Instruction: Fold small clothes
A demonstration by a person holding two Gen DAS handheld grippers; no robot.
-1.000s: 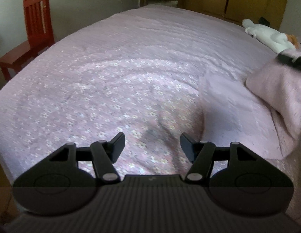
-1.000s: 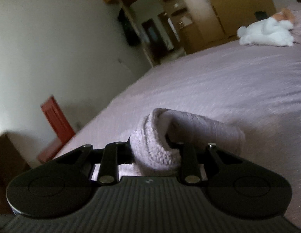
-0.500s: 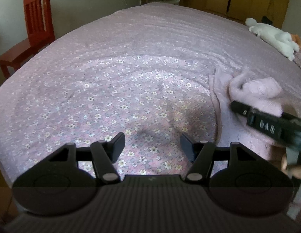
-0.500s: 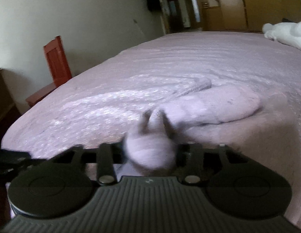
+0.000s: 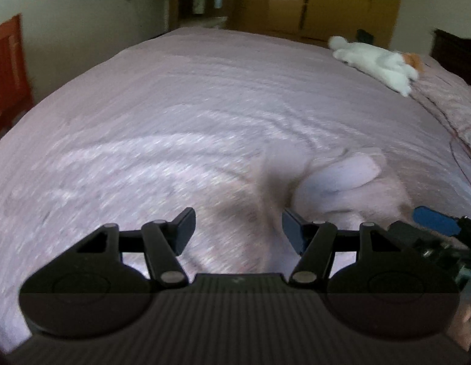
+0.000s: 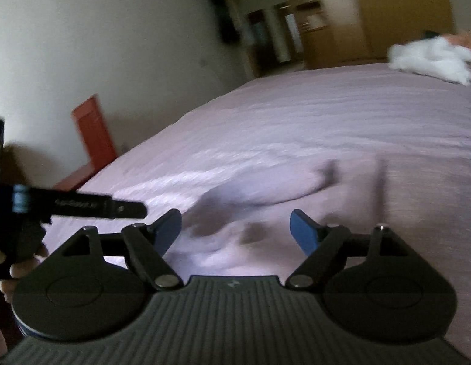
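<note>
A small pink knitted garment (image 5: 342, 176) lies crumpled on the pink flowered bedspread (image 5: 174, 121), just ahead and right of my left gripper (image 5: 238, 228), which is open and holds nothing. In the right wrist view the same garment (image 6: 266, 188) rests in a soft heap just beyond my right gripper (image 6: 235, 228), whose blue-padded fingers (image 6: 302, 231) are spread wide and empty. The left gripper's body (image 6: 83, 205) reaches in from the left there, with a person's hand (image 6: 10, 261) behind it. Both views are motion-blurred.
A white plush toy (image 5: 375, 60) lies at the far right of the bed beside a flowered pillow (image 5: 448, 106). A red wooden chair (image 6: 92, 127) stands off the bed's left side. Wooden wardrobes (image 5: 342, 0) and a doorway lie beyond.
My right gripper has opened and let the pink garment drop onto the bed. The left gripper has swung right, closer to the garment, staying open.
</note>
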